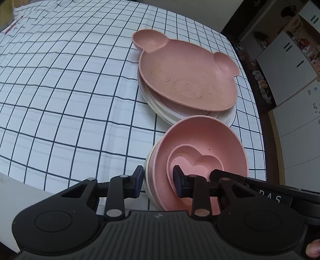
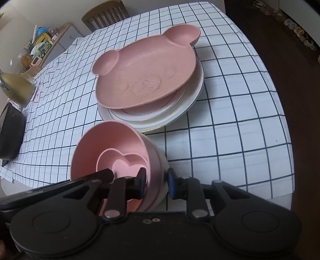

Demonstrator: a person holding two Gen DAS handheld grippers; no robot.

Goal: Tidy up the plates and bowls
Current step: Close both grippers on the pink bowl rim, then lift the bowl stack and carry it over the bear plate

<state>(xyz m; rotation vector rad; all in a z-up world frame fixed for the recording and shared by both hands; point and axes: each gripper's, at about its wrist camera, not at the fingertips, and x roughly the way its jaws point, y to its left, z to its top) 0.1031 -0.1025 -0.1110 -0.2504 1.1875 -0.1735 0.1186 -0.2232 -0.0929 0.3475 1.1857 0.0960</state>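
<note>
A stack of nested bowls stands near the table's front edge: a white outer bowl (image 1: 149, 172) (image 2: 163, 160), pink bowls (image 1: 210, 136) (image 2: 112, 140) and a small heart-shaped pink bowl (image 1: 200, 162) (image 2: 122, 158) inside. My left gripper (image 1: 158, 177) is shut on the stack's left wall, one pad outside the white bowl and one inside the heart bowl. On the opposite wall my right gripper (image 2: 156, 181) is shut, one pad inside the pink bowl and one outside the white one. Behind the stack, a pink bear-face plate (image 1: 180, 72) (image 2: 148, 66) lies on white round plates (image 1: 160, 108) (image 2: 180, 112).
A white checked tablecloth (image 1: 60, 80) covers the table. At its left end are a black object (image 2: 10, 136) and a yellowish rounded thing (image 2: 16, 88). A wooden chair (image 2: 104, 14) and a cluttered shelf (image 2: 42, 42) stand beyond. The table edge drops to dark floor on the right.
</note>
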